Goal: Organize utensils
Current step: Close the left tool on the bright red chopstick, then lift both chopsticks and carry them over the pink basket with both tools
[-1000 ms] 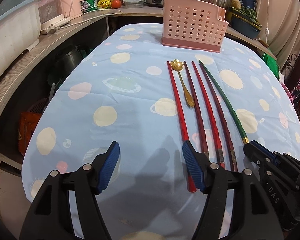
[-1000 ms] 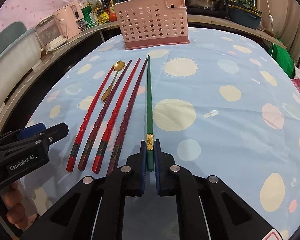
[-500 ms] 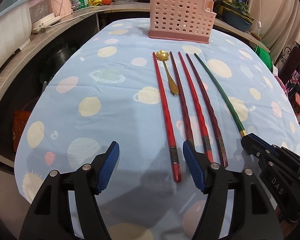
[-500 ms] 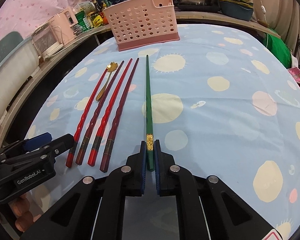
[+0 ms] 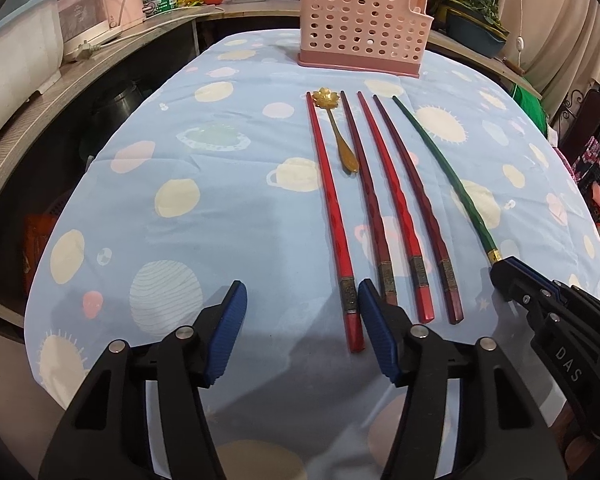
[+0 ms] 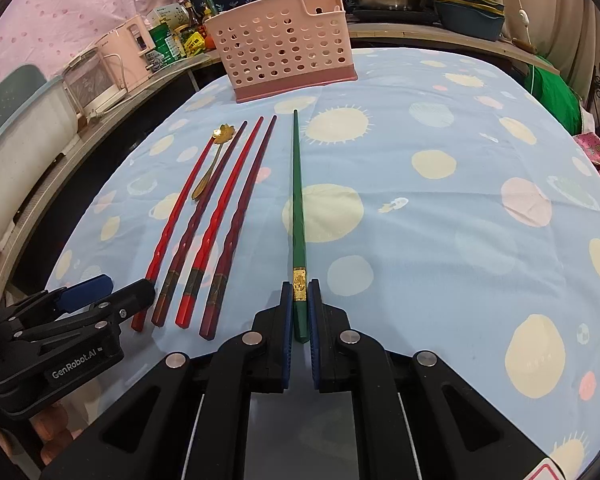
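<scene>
Two tools over blue planet-print tablecloth (image 5: 204, 168): left tool (image 5: 300, 332) wide open, right tool (image 6: 300, 300) clamping green chopstick (image 6: 298, 200).

Four red chopsticks (image 5: 332, 216), one green chopstick (image 6: 299, 216), one gold spoon (image 5: 336, 128), one pink basket (image 5: 360, 20).

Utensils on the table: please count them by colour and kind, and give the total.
Bright red chopsticks: 2
Dark red chopsticks: 2
Green chopstick, clamped in the right gripper: 1
Gold spoon: 1
Total: 6
</scene>
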Motion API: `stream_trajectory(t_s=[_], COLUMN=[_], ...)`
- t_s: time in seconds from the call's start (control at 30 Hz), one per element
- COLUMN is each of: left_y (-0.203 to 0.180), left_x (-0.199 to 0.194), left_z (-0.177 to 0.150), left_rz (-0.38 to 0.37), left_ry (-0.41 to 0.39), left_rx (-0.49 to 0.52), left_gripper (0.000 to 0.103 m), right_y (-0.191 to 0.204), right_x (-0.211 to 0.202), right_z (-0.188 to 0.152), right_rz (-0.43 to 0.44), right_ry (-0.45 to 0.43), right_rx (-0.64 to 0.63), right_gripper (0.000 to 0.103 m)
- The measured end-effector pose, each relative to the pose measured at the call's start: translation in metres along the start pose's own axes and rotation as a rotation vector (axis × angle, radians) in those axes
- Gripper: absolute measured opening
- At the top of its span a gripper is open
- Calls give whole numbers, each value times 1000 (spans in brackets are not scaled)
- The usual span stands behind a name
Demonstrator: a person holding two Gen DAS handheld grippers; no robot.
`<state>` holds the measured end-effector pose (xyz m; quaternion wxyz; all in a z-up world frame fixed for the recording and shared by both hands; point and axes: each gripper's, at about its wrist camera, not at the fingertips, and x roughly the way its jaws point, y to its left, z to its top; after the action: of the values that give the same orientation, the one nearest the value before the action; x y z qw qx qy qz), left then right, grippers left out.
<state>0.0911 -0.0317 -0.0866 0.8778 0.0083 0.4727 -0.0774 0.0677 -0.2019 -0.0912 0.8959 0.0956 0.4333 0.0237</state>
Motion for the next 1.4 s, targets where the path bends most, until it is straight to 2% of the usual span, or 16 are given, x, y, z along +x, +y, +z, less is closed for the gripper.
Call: stream_trajectory(t_s=[0.2,0.27,0.3,0.57,0.93,1.2,1.4], left_y=[1,2,3,3,9,16,25], left_x=[-3,-3,-3,-8,-39,-66,-90], left_z=[-2,-2,-2,-1,17,43,78], left_rz=[-8,-19,-23,-29,-20,-37,-53], left_ry=[-2,2,4,7,-31,-80,-147], left_rx=[9,9,8,1,-27,-47,-65], left_gripper=[23,8,7,7,7,7,7], right_y=[0,0,0,3,4,3,3], right_x=[-1,-1,-1,-10,-46,-80,-101], right_z=[-1,-1,-1,-1,23,57,91], right_rz=[0,0,1,8,20,40,61], right_ry=[-1,0,0,-19,-107,-195,-259], right_rx=[-1,0,0,-1,18,19,7], right_gripper=[7,7,7,7,7,7,7])
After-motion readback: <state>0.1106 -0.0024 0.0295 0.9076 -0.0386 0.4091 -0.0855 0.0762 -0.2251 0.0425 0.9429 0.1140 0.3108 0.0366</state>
